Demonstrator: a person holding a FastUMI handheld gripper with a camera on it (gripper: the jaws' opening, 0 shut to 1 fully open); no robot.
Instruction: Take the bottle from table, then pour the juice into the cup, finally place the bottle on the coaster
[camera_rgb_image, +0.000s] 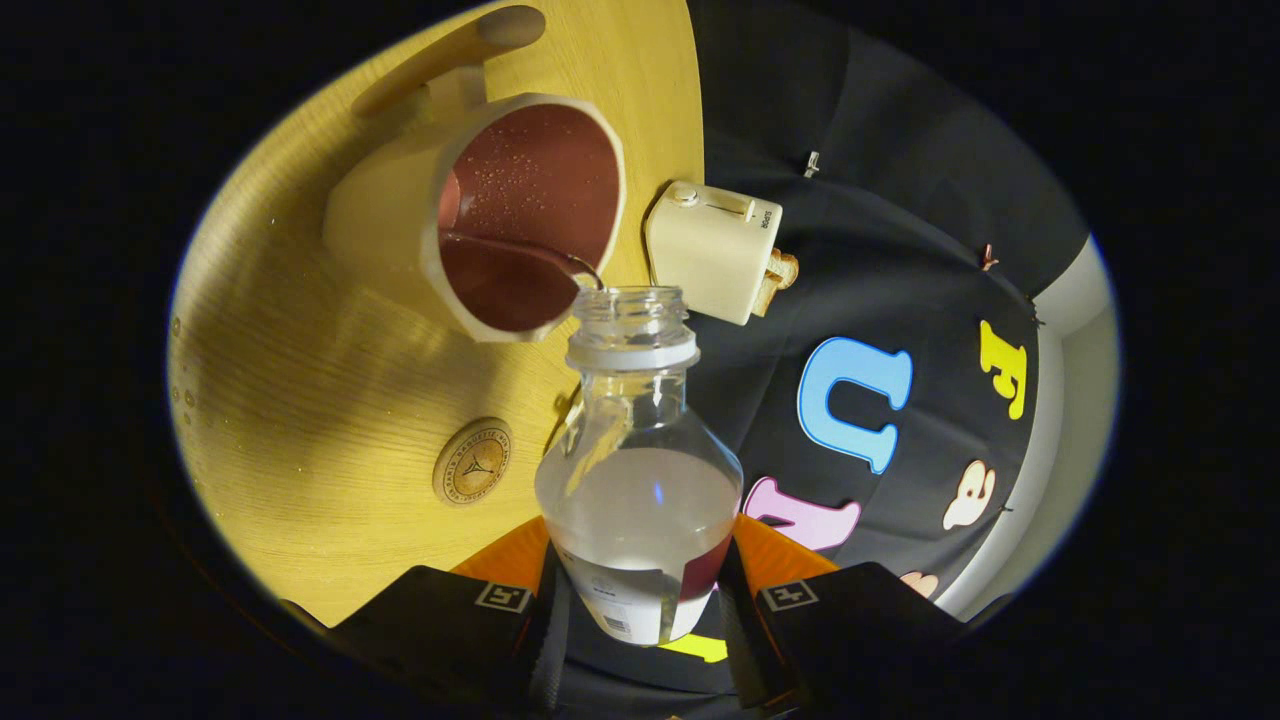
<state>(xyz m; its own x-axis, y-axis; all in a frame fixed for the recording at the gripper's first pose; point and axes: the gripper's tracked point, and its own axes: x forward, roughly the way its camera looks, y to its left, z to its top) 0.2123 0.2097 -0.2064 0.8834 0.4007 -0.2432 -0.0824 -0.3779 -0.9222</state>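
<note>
My gripper is shut on a clear uncapped bottle, both fingers pressing its labelled lower body. The bottle is tilted over, its open neck at the rim of a white faceted cup with a dark red inside. A thin stream of dark red juice runs from the bottle mouth into the cup, where juice is pooled. A little red juice lies low in the bottle near my fingers. A round wooden coaster lies on the wooden table, beside the bottle and nearer my fingers than the cup.
A cream toaster with a slice of bread in it stands at the table's edge beyond the bottle neck. A wooden cylinder lies on the table past the cup. The booth's black cloth wall rises behind the table.
</note>
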